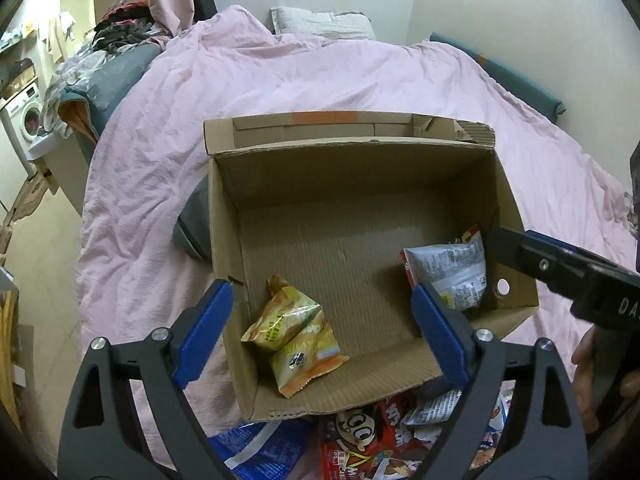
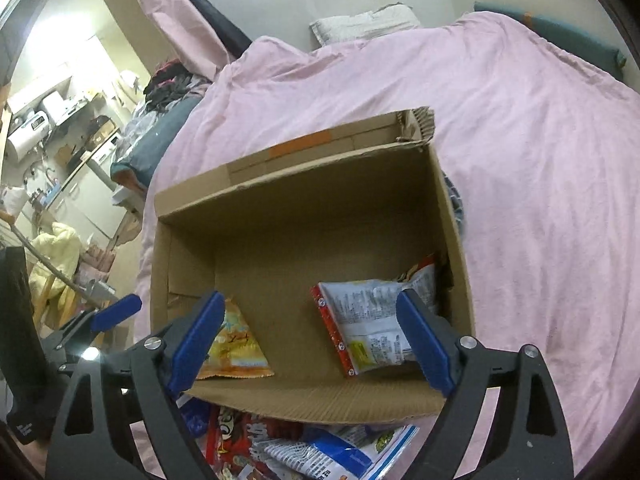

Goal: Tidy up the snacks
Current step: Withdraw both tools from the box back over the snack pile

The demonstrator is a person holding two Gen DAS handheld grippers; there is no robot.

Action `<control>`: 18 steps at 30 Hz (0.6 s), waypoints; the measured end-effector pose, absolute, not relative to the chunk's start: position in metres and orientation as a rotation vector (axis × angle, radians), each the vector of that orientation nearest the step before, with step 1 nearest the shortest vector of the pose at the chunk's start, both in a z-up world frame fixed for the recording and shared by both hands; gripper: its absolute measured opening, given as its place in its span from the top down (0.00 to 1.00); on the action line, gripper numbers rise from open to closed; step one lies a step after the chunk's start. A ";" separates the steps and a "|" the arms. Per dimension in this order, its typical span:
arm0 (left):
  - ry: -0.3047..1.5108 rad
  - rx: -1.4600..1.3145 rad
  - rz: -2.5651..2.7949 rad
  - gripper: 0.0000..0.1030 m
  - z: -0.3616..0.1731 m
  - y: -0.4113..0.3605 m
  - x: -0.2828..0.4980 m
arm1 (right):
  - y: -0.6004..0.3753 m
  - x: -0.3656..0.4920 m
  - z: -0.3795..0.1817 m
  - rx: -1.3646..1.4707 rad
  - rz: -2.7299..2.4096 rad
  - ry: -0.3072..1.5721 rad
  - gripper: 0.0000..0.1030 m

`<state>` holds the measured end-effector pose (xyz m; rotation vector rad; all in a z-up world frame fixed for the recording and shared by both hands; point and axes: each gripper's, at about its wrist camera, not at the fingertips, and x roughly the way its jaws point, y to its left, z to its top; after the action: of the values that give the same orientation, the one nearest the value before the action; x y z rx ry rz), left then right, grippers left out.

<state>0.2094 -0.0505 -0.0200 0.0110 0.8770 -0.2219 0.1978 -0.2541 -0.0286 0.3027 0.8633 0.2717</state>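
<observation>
An open cardboard box [image 1: 304,172] [image 2: 248,248] lies on a pink bed cover. Inside it lie two yellow snack packets [image 1: 294,338] [image 2: 236,346] at the near left and a silver-and-red snack bag [image 1: 452,268] [image 2: 372,320] at the near right. My left gripper [image 1: 324,328] is open and empty above the box's near edge. My right gripper [image 2: 310,336] is open and empty over the near edge too; it shows from the side in the left wrist view [image 1: 560,268]. More snack packs [image 1: 360,444] [image 2: 304,448] lie in front of the box, under the grippers.
The pink bed cover [image 1: 360,76] [image 2: 520,160] spreads all around the box, with a pillow [image 1: 320,22] at the far end. A dark grey object [image 1: 194,220] lies against the box's left side. A washing machine [image 1: 28,120] and kitchen shelves [image 2: 60,128] stand left of the bed.
</observation>
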 end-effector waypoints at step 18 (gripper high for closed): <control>0.796 0.025 -0.153 0.14 -0.010 -0.044 0.194 | -0.251 0.195 -0.020 0.271 0.290 0.848 0.13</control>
<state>0.1940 -0.0443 -0.0100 0.0246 0.7958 -0.1530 0.1951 -0.2505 -0.0200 0.2712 0.8482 0.2899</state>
